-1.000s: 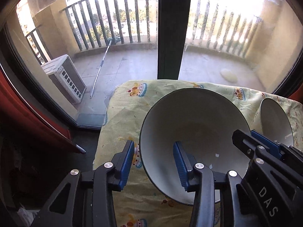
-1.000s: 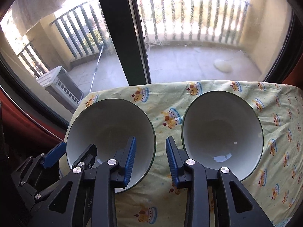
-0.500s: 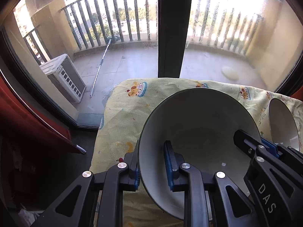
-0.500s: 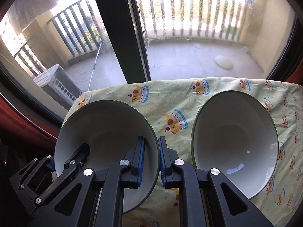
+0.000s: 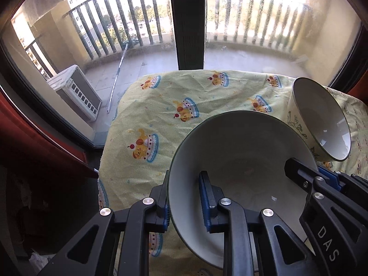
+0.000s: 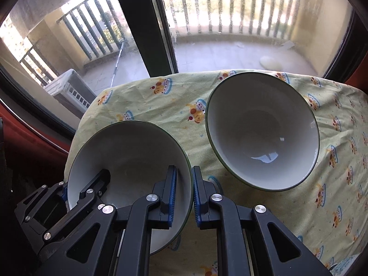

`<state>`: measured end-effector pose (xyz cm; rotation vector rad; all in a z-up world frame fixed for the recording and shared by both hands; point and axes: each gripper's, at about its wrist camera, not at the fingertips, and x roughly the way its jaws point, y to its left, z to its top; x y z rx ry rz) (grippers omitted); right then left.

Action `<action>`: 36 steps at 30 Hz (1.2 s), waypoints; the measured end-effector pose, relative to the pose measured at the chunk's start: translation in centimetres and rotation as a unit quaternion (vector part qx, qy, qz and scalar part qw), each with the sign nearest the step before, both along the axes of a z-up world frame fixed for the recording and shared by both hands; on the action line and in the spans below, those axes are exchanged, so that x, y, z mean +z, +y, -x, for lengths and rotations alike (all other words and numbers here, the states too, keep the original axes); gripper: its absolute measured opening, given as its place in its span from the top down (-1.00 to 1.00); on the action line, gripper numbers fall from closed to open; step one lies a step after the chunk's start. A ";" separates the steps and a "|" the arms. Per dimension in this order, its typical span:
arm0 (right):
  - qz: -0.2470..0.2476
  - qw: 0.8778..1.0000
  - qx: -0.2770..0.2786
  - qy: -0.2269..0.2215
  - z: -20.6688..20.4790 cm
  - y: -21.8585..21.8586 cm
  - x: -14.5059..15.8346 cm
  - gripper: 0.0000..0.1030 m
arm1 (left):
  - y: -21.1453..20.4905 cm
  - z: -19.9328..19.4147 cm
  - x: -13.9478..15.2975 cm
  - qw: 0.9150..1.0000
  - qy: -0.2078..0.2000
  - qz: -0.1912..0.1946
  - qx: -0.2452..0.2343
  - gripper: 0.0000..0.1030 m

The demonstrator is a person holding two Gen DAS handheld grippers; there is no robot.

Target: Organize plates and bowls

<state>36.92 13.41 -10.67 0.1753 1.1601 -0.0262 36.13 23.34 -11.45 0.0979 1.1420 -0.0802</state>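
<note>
A white bowl with a green rim (image 5: pixel 241 151) is held by both grippers above a yellow cloth. My left gripper (image 5: pixel 186 203) is shut on its left rim, one finger inside and one outside. My right gripper (image 6: pixel 184 194) is shut on its right rim; the same bowl shows in the right wrist view (image 6: pixel 128 158). A second white bowl (image 6: pixel 262 133) stands on the cloth to the right, apart from the held one; it also shows in the left wrist view (image 5: pixel 322 119).
The yellow cloth with cartoon prints (image 5: pixel 161 105) covers the table, which ends at a glass balcony door with a dark frame (image 5: pixel 188 23). Red curtain edges (image 5: pixel 34 142) hang at the left. An air-conditioner unit (image 5: pixel 76 92) stands outside.
Both grippers closed on the near bowl's rim, left side and right side. The bowl has since been lifted and drawn back toward me, showing more cloth beyond it.
</note>
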 end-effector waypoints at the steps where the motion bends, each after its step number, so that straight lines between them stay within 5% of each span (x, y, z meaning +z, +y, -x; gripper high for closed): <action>1: 0.001 1.000 -0.001 0.001 0.6 -0.3 0.1 0.68 | -0.3 0.5 0.1 1.000 0.001 0.002 0.000 0.62; 36: -0.005 0.997 0.011 -0.079 16.7 -13.6 11.2 0.68 | -13.1 14.8 10.5 0.997 -0.072 0.006 0.017 0.61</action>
